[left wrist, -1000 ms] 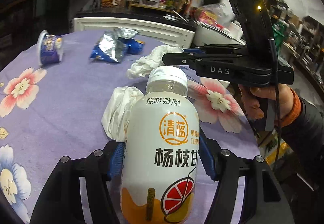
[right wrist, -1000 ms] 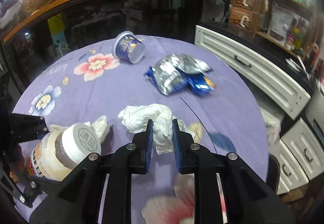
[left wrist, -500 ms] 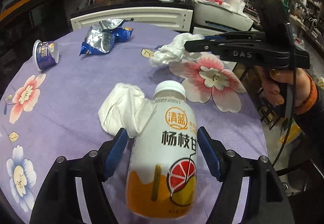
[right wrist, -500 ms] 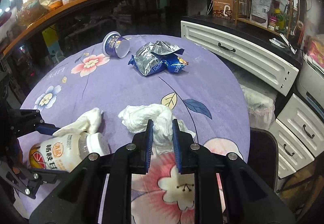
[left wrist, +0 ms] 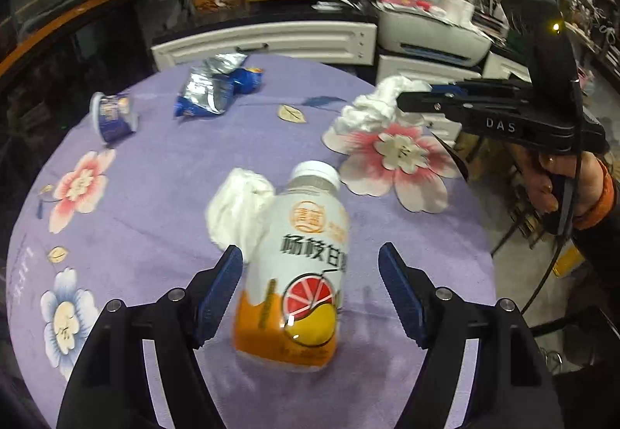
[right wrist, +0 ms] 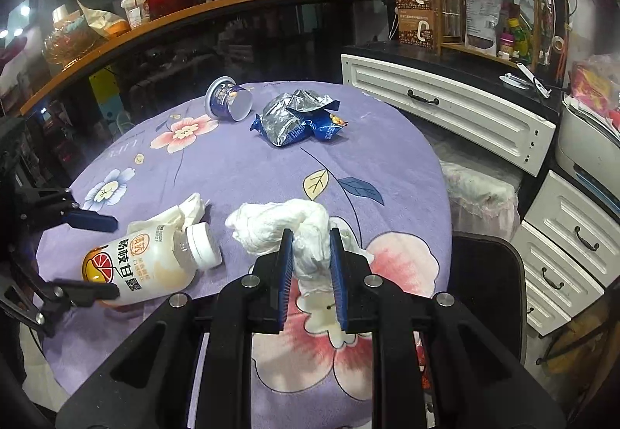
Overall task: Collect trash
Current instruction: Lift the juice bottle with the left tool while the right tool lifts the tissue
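A white drink bottle with an orange label lies on its side on the purple flowered tablecloth, cap pointing away. My left gripper is open, its blue pads on either side of the bottle and clear of it. In the right wrist view the bottle lies between the left gripper's fingers. My right gripper is shut on a crumpled white tissue; that tissue also shows in the left wrist view. A second tissue lies against the bottle's shoulder.
A blue cup lies tipped over and a torn foil snack bag sits on the far side of the table. White drawers and a dark chair stand to the right. A person's hand holds the right gripper.
My left gripper opened and let go of the bottle, which tipped over onto the cloth. The left gripper drew back from it. The right gripper kept its hold on the tissue.
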